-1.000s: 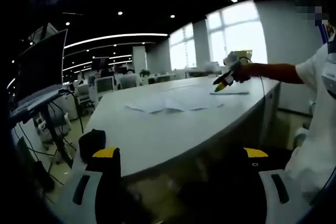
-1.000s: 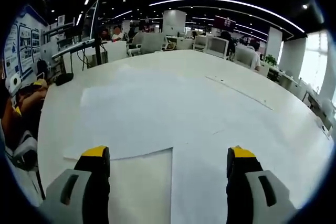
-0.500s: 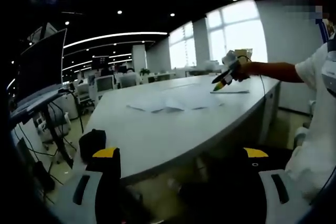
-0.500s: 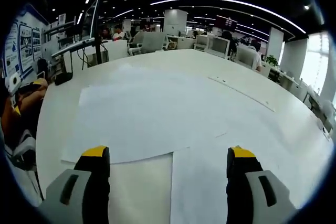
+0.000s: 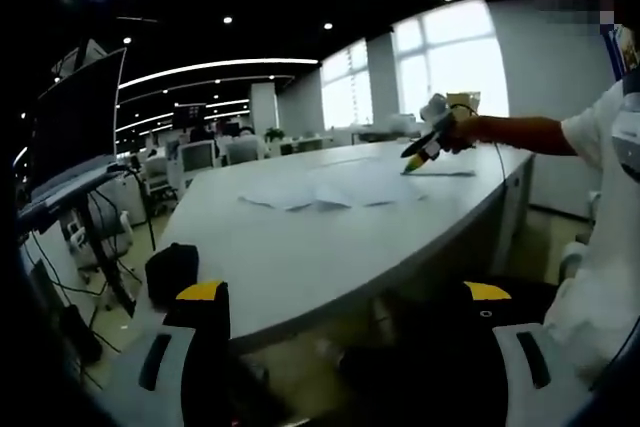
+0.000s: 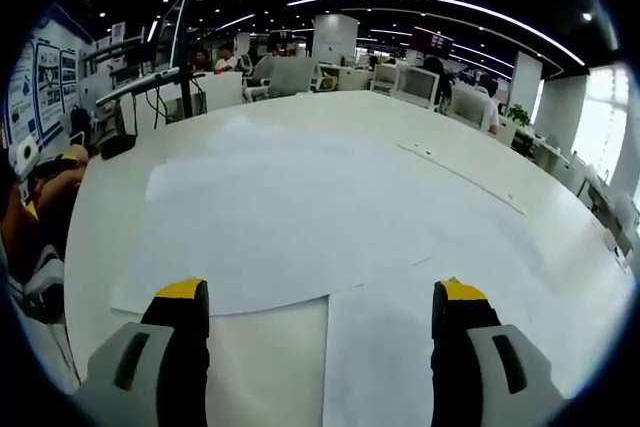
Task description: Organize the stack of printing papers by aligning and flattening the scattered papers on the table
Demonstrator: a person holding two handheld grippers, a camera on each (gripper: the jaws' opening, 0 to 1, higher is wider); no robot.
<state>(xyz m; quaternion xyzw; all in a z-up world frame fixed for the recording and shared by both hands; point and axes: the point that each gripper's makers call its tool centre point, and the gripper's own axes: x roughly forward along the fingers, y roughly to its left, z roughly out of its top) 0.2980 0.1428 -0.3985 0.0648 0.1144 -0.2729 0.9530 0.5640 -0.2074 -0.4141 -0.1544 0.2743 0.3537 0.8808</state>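
Observation:
Several white printing papers (image 5: 322, 192) lie loosely overlapped on the long white table (image 5: 300, 257). My left gripper (image 5: 345, 293) hangs open below the table's near edge, well short of the papers, with nothing between its jaws. In the left gripper view a person's arm holds my right gripper (image 5: 424, 147) out over the far end of the sheets. Seen from the right gripper view, a large sheet (image 6: 280, 212) spreads ahead, and a second sheet (image 6: 400, 347) lies under my open right gripper (image 6: 320, 293). My left gripper (image 6: 40, 160) shows at that view's left edge.
A monitor on a stand (image 5: 75, 132) rises left of the table, and a black object (image 5: 170, 272) sits by the table's near corner. A thin strip (image 6: 462, 177) lies on the tabletop beyond the papers. Office desks, chairs and seated people (image 6: 290, 72) stand behind.
Both views have shifted only a little. In the right gripper view the near edge of the big sheet has slid slightly down the picture. Both grippers stay open and nothing has been grasped.

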